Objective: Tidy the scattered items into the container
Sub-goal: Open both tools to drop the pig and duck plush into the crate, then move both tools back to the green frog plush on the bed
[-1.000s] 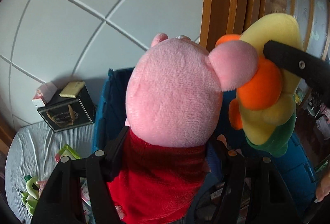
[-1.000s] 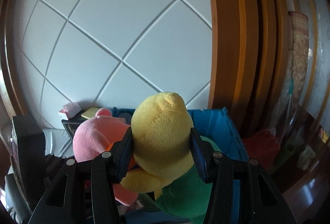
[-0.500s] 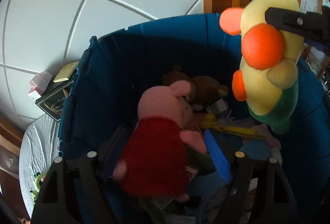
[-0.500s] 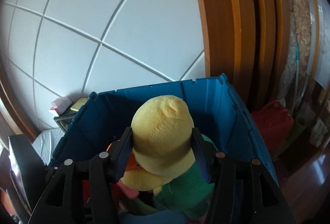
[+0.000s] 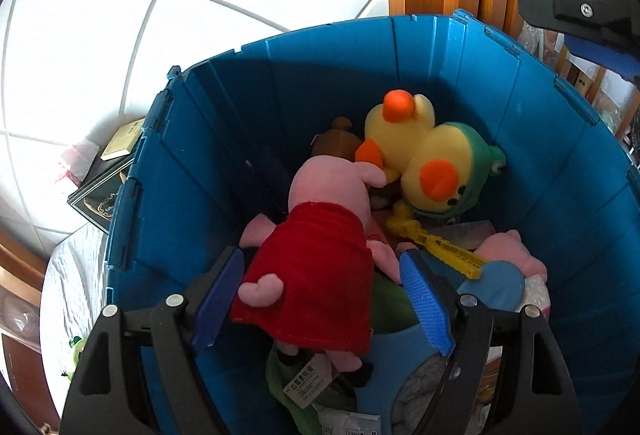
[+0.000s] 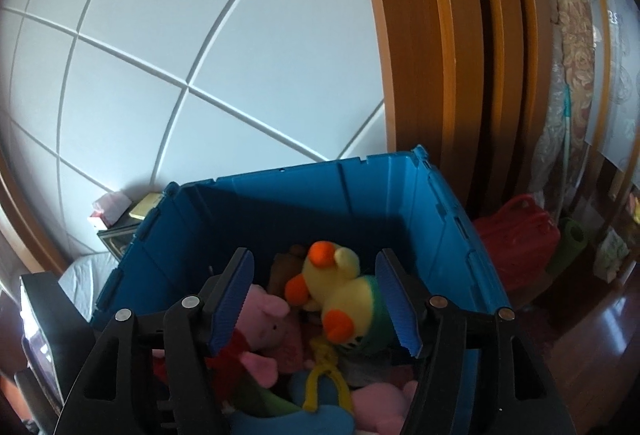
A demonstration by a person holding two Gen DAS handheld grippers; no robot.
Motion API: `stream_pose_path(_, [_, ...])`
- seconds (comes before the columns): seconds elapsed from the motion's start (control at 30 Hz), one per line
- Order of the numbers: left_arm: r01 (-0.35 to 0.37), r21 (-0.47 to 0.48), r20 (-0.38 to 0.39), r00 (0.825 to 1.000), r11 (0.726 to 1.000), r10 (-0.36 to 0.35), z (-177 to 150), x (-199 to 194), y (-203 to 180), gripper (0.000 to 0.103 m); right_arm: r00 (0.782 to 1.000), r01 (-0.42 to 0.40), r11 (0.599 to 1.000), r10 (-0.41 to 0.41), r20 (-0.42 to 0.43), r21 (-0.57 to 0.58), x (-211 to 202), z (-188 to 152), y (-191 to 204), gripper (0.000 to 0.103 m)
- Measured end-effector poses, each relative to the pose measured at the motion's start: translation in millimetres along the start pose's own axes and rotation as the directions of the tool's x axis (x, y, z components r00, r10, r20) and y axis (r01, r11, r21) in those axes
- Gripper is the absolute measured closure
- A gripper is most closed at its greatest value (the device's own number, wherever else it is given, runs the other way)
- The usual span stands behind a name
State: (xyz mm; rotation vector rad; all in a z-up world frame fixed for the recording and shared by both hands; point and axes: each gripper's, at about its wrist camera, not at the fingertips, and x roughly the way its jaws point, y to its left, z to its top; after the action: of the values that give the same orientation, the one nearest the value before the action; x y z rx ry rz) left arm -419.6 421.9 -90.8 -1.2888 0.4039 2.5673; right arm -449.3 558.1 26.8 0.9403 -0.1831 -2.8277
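Observation:
A blue plastic crate [image 5: 320, 75] [image 6: 320, 195] holds several soft toys. A pink pig plush in a red dress [image 5: 320, 235] [image 6: 260, 323] lies in it on the pile. A yellow duck plush with orange beak and green hood [image 5: 432, 155] [image 6: 340, 299] lies beside it. My left gripper [image 5: 320, 303] is open above the pig, not touching it. My right gripper [image 6: 316, 299] is open and empty above the duck; one of its fingers [image 5: 580, 15] shows at the left wrist view's top right.
A dark box with a yellow pad [image 5: 108, 179] stands left of the crate on a grey cloth surface. A white panelled wall and wooden door frame [image 6: 440, 55] are behind. A red bag [image 6: 516, 235] lies right of the crate on the wooden floor.
Both grippers opened. The pig dropped from the left gripper into the crate, then the duck dropped from the right gripper beside it.

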Motion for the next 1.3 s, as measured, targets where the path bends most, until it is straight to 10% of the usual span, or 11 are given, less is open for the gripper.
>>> stream_pose_path(0.4, [0.034, -0.014, 0.005, 0.999, 0.999, -0.034, -1.3, -6.4, 0.5, 0.023, 0.995, 0.061, 0.998, -0.061, -0.083, -0.003, 15.6, -7.1, -5.1, 0.026])
stream_pose_path(0.67, [-0.006, -0.058, 0.082, 0.997, 0.998, 0.011, -8.3, -83.2, 39.8, 0.023, 0.993, 0.060, 0.996, -0.067, -0.096, -0.067, 1.4, -6.9, 13.7, 0.016])
stream_pose_path(0.9, [-0.074, -0.205, 0.172, 0.979, 0.976, 0.110, -46.4, -175.3, 157.8, 0.023, 0.998, -0.027, 0.993, 0.019, -0.065, -0.118, -43.2, 9.2, 75.6, 0.000])
stream_pose_path(1.3, [-0.267, -0.361, -0.030, 0.961, 0.893, 0.275, -194.9, -182.8, 388.0, 0.022, 0.973, -0.229, 0.941, 0.226, -0.041, -0.248, -103.0, -9.7, 279.8, 0.000])
